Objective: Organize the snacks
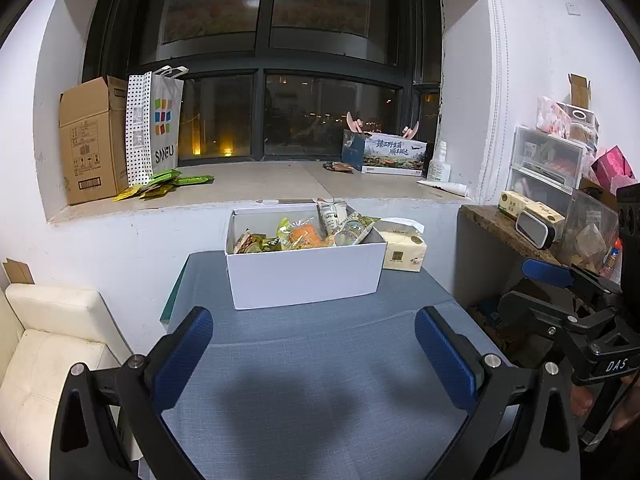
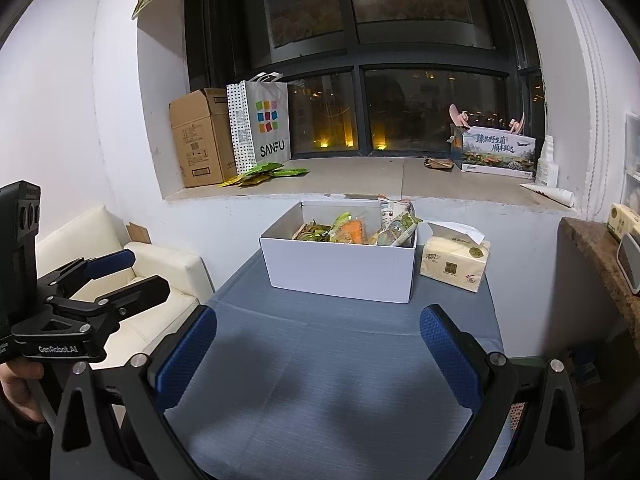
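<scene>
A white cardboard box point(image 1: 304, 276) stands at the far end of the blue-grey table point(image 1: 320, 360); it also shows in the right wrist view point(image 2: 340, 272). It is filled with mixed snack packets point(image 1: 308, 232), also seen from the right wrist point(image 2: 352, 230). My left gripper point(image 1: 314, 344) is open and empty, held over the table short of the box. My right gripper point(image 2: 318, 344) is open and empty too, at the same distance. Loose green snack packets point(image 1: 168, 184) lie on the windowsill beside a paper bag.
A tissue pack point(image 2: 454, 260) sits right of the box. The windowsill point(image 1: 260, 184) holds a brown carton point(image 1: 92, 140), a SANFU bag point(image 1: 154, 128) and a printed box point(image 1: 392, 154). A cream seat point(image 1: 48, 344) stands left; a cluttered shelf point(image 1: 532, 232) stands right.
</scene>
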A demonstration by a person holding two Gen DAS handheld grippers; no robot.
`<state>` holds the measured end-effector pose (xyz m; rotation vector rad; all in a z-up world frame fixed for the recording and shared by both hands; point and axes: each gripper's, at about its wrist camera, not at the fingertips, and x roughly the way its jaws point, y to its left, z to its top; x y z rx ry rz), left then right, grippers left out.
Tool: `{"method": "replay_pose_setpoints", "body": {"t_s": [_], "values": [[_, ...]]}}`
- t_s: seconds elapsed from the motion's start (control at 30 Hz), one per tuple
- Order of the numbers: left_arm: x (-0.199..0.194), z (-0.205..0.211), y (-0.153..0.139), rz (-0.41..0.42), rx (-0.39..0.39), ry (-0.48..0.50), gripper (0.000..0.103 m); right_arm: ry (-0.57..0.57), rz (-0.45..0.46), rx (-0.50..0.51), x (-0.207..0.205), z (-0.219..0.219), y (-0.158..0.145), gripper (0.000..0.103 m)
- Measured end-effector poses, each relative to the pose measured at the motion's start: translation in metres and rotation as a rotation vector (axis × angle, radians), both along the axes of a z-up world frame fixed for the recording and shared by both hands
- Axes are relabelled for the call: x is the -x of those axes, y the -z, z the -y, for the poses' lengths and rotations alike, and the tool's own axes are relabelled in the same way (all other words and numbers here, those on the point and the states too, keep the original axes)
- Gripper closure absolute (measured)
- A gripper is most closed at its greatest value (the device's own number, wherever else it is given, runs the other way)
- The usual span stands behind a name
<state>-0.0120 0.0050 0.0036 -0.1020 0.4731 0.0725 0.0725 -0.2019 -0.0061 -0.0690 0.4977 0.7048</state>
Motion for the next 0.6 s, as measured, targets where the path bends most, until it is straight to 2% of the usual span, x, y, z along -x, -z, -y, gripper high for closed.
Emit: {"method": "replay_pose_setpoints", "body": {"t_s": [0.6], "values": [[0.0006, 0.0016, 0.0015, -0.009, -0.001, 0.003, 0.000, -0.004, 0.003, -0.003, 0.0014, -0.0013, -0.0011, 0.000]]}}
